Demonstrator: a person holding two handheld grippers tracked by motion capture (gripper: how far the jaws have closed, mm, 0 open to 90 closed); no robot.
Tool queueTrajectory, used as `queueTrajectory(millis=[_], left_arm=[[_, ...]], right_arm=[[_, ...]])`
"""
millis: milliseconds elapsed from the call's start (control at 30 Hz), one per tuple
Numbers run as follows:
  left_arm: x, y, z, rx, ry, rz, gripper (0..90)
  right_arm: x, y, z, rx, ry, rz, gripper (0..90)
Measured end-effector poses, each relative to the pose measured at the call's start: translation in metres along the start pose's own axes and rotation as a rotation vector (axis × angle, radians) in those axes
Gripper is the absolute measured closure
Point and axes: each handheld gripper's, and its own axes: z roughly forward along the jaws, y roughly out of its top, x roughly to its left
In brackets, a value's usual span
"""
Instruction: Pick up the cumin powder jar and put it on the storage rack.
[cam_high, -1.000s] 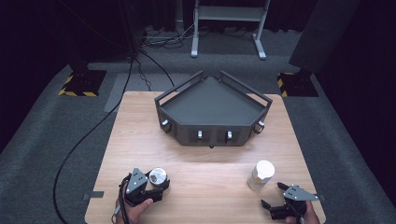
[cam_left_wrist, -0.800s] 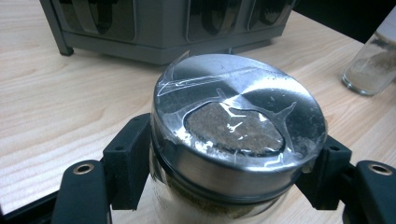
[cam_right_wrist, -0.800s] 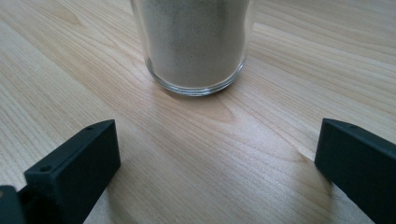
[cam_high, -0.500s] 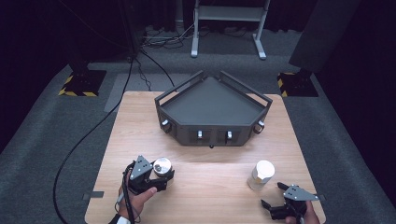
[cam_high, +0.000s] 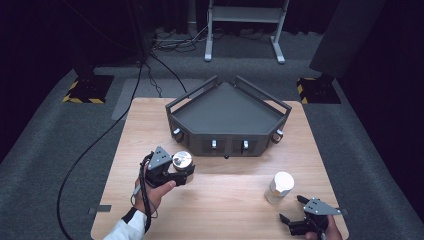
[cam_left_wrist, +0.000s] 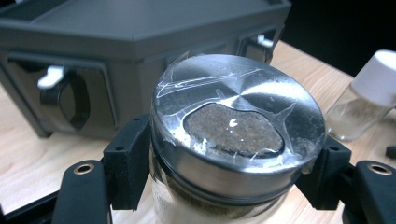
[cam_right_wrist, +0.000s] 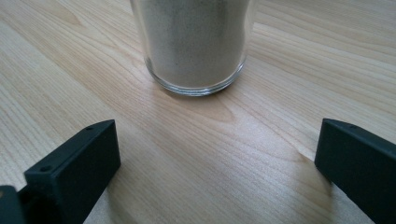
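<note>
My left gripper (cam_high: 181, 172) is shut on a glass jar with a silver metal lid (cam_high: 182, 161) and holds it above the table's left half. In the left gripper view the jar's lid (cam_left_wrist: 238, 121) sits between the two black pads (cam_left_wrist: 128, 168), with tape and a dark patch on top. A second glass jar with a white cap (cam_high: 279, 187) stands on the table at the right. My right gripper (cam_high: 292, 210) lies low behind it near the front edge, open, and the right gripper view shows that jar's base (cam_right_wrist: 194, 46) just ahead of the spread jaws.
A dark grey angular tray with handles (cam_high: 227, 120) stands at the back middle of the wooden table (cam_high: 230, 200). Its front wall (cam_left_wrist: 56, 88) is close ahead of the held jar. A black cable (cam_high: 95, 145) trails off the table's left side to the floor.
My left gripper has risen with the silver-lidded jar and moved forward toward the tray. The right gripper and the white-capped jar have kept still.
</note>
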Motion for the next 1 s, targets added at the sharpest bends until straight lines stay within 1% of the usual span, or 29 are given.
queueTrajectory(millis=[67,100,133,167,300,367,500,633,700,767,833,933,1000], left_arm=[[0.001,0.010,0.002,0.000,-0.002,0.016,30.2],[0.001,0.010,0.002,0.000,-0.002,0.016,30.2],[0.005,0.018,0.004,-0.010,-0.019,0.012,30.2],[0.006,0.022,0.005,-0.014,-0.025,0.013,30.2],[0.008,0.042,0.009,-0.022,-0.039,0.034,30.2],[0.010,0.050,0.012,-0.029,-0.053,0.035,30.2],[0.012,0.066,0.015,-0.040,-0.068,0.045,30.2],[0.012,0.084,0.019,-0.042,-0.072,0.062,30.2],[0.010,0.093,0.022,-0.038,-0.067,0.079,30.2],[0.011,0.100,0.026,-0.038,-0.077,0.080,30.2],[0.010,0.106,0.031,-0.033,-0.073,0.094,30.2],[0.010,0.113,0.040,-0.029,-0.074,0.100,30.3],[0.013,0.116,0.047,-0.023,-0.077,0.097,30.2]], right_arm=[[0.000,0.000,0.000,0.000,0.000,0.000,0.0],[0.000,0.000,0.000,0.000,0.000,0.000,0.0],[0.000,0.000,0.000,0.000,0.000,0.000,0.0],[0.000,0.000,0.000,0.000,0.000,0.000,0.0],[0.000,0.000,0.000,0.000,0.001,-0.001,0.0],[0.000,0.000,0.000,0.000,0.001,-0.001,0.0],[0.000,0.000,0.000,0.000,0.001,-0.001,0.0],[0.000,0.000,0.000,0.000,0.001,-0.001,0.0],[0.000,0.000,0.000,0.000,0.001,-0.001,0.0],[0.000,0.000,0.000,0.000,0.001,-0.001,0.0],[0.000,0.000,0.000,0.000,0.001,-0.001,0.0],[0.000,0.000,0.000,0.000,0.000,-0.001,0.0],[0.000,0.000,0.000,0.000,0.001,-0.001,0.0]])
